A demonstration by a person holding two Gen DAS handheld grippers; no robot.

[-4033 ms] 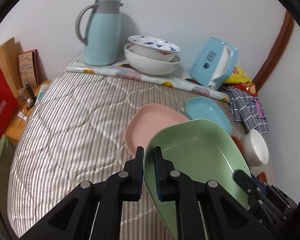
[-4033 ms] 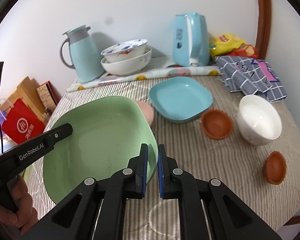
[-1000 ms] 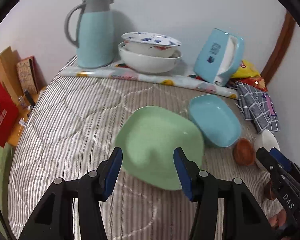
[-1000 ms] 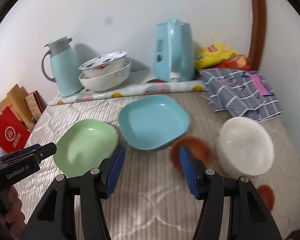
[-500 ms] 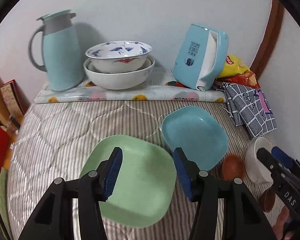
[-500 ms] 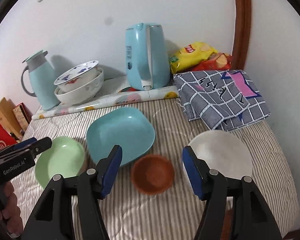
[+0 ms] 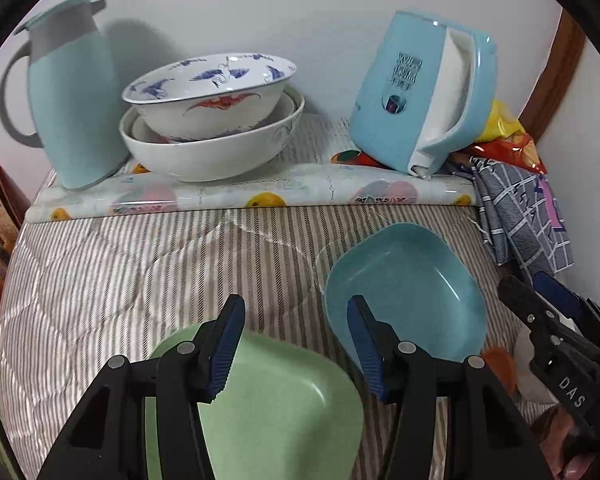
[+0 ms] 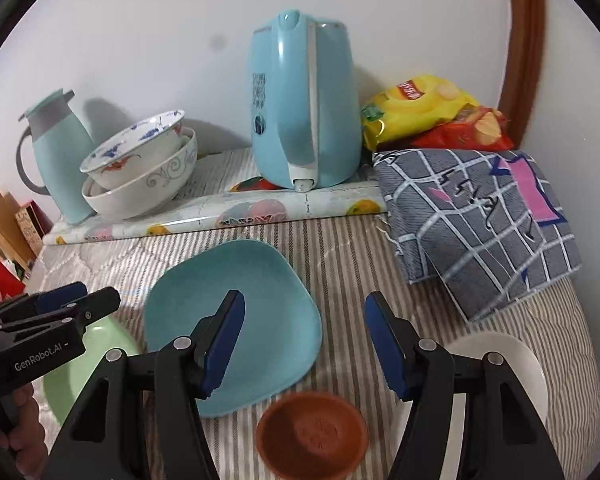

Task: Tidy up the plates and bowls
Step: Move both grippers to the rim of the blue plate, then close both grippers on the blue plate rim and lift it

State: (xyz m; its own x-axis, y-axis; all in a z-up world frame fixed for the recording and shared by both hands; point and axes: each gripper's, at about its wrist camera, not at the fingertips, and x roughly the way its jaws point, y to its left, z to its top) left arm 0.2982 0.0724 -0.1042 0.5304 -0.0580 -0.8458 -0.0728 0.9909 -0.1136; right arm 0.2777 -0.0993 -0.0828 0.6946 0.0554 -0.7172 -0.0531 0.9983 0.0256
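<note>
Soft even indoor light; faint shadows on wall; strong fisheye bending, dark corners; slight blur.

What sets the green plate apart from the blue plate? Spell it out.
The green plate is pale green; the blue plate is light blue. The green plate lies nearest the left gripper, partly under its fingers, while the blue plate lies further right, in front of the right gripper. Both are shallow, rounded-square plates, empty, lying right way up on the striped cloth, and neither is held.
</note>
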